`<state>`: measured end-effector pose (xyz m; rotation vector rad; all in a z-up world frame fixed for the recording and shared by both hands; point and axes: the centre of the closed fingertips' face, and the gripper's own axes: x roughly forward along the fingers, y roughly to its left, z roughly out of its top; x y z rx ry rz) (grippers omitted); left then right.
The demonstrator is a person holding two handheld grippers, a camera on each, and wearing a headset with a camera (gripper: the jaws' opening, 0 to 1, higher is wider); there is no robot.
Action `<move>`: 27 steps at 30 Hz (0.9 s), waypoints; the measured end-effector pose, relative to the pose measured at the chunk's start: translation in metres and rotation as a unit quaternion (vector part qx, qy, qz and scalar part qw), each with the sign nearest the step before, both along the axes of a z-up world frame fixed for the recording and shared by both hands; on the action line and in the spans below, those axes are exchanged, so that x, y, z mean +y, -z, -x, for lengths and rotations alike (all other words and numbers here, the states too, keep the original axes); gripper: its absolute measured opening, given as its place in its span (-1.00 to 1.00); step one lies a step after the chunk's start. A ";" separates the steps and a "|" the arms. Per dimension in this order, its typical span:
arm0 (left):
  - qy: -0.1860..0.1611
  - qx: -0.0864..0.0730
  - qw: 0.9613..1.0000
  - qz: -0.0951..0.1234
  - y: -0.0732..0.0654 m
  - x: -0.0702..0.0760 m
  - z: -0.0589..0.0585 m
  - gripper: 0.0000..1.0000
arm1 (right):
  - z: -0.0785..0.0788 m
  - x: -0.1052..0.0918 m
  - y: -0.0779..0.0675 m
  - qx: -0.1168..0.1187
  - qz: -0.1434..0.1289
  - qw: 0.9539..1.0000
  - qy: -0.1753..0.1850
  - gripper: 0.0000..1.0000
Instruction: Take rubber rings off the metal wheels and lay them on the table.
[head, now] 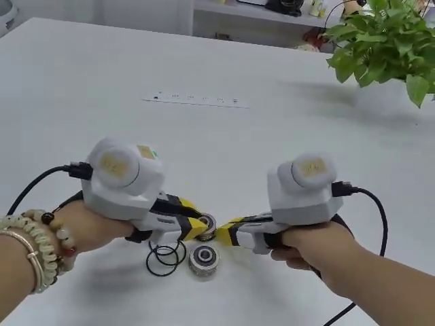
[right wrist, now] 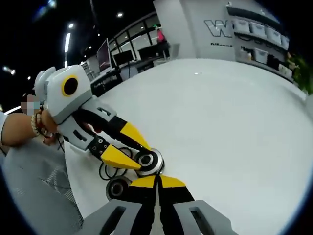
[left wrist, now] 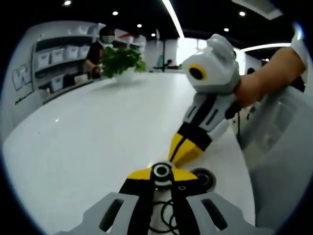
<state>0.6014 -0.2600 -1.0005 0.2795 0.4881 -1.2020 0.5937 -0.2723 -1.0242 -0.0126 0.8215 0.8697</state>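
My left gripper (head: 200, 226) is shut on a small metal wheel (head: 207, 223), held just above the white table (head: 224, 149). The wheel (left wrist: 162, 171) sits between the yellow tips of that gripper (left wrist: 162, 176). My right gripper (head: 223, 232) is shut, and its tips (left wrist: 180, 155) touch the held wheel's rim; I cannot tell if it pinches a rubber ring. In the right gripper view its closed jaws (right wrist: 157, 182) point at the wheel (right wrist: 149, 160). A second wheel (head: 204, 259) lies on the table. Black rubber rings (head: 163, 257) lie beside it.
A leafy potted plant (head: 384, 41) stands at the table's far right. A flush socket strip (head: 197, 100) runs across the table's middle. Black cables trail from both grippers. Shelves line the far wall, and a person (left wrist: 98, 54) stands behind the plant.
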 end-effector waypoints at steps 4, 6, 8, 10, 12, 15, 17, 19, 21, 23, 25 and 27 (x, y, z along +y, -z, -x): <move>0.015 0.005 1.000 -0.001 -0.001 0.004 0.004 -0.73 | 0.001 0.003 -0.002 0.012 -0.004 1.000 0.003 -1.00; 0.020 0.001 1.000 -0.003 -0.001 0.004 0.006 -0.73 | 0.003 0.004 -0.001 0.010 0.000 1.000 -0.009 -1.00; 0.025 -0.003 1.000 -0.006 -0.001 0.005 0.007 -0.73 | 0.003 0.004 -0.001 0.017 -0.005 1.000 -0.015 -1.00; 0.027 -0.005 1.000 -0.008 -0.001 0.005 0.009 -0.73 | 0.002 0.003 -0.002 0.016 -0.007 1.000 -0.021 -1.00; 0.032 -0.013 0.999 -0.014 -0.001 0.005 0.008 -0.73 | 0.002 0.002 -0.003 0.018 -0.012 0.999 -0.026 -1.00; 0.042 -0.021 0.999 -0.015 -0.001 0.005 0.010 -0.73 | 0.002 0.001 -0.006 0.018 -0.020 0.999 -0.033 -1.00; 0.047 -0.024 0.998 -0.015 0.000 0.005 0.010 -0.74 | 0.003 0.001 -0.007 0.020 -0.026 0.999 -0.036 -1.00; 0.050 -0.024 0.998 -0.014 0.000 0.005 0.010 -0.74 | 0.005 0.002 -0.008 0.021 -0.031 0.999 -0.036 -1.00; 0.053 -0.025 0.998 -0.012 0.000 0.005 0.010 -0.74 | 0.006 0.003 -0.008 0.024 -0.036 0.998 -0.036 -1.00; 0.053 -0.027 0.998 -0.009 0.000 0.006 0.010 -0.74 | 0.006 0.003 -0.010 0.026 -0.043 0.998 -0.036 -1.00; 0.054 -0.029 0.998 -0.008 0.000 0.005 0.011 -0.74 | 0.006 0.004 -0.012 0.025 -0.047 0.998 -0.038 -1.00; 0.056 -0.030 0.998 -0.007 0.000 0.005 0.011 -0.74 | 0.006 0.005 -0.013 0.024 -0.049 0.998 -0.040 -1.00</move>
